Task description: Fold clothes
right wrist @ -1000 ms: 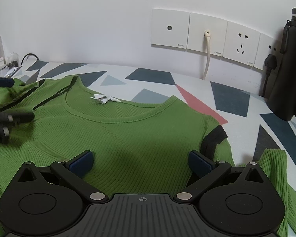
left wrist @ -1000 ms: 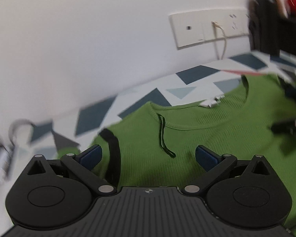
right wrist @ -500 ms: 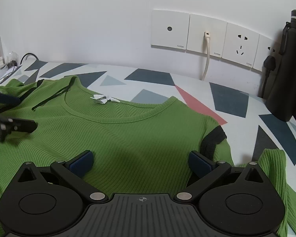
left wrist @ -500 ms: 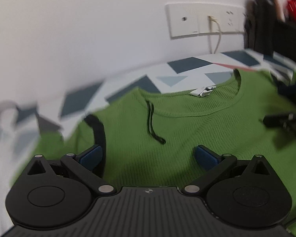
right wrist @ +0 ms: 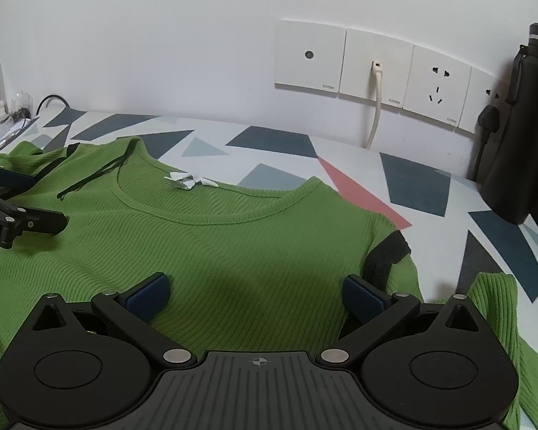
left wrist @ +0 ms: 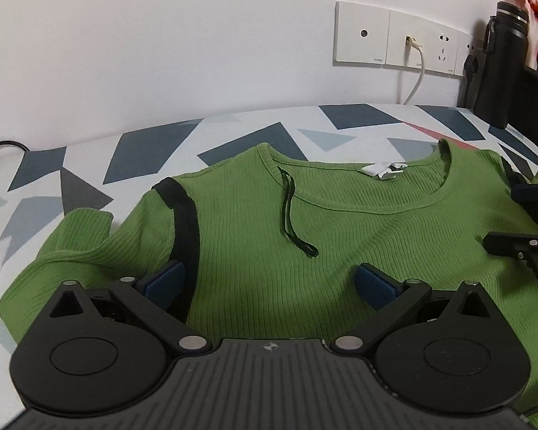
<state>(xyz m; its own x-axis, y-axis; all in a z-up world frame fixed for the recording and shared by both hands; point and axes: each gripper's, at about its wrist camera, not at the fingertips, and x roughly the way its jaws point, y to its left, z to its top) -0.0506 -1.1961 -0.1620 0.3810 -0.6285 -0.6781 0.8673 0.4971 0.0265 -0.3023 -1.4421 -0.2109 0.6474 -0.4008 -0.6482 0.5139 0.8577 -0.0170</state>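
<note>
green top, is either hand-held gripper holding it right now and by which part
Nothing is held. The left hand-held gripper and the right hand-held gripper are both open above the green top, with no fabric pinched.

light: even, soft indoor | shadows: faint, under fingers [right wrist: 147, 295] | focus: sharp | edges: fisheye-bent, dark corners

My two grippers hover apart over the green sweater [left wrist: 340, 243], open cloth between them. Beyond the collar, a bare strip of patterned tabletop [right wrist: 276, 143] runs to the wall. A black bottle [right wrist: 520, 136] and plugged-in cable [right wrist: 374, 114] crowd the right rear; clutter [right wrist: 3, 122] blocks the far left corner.
</note>
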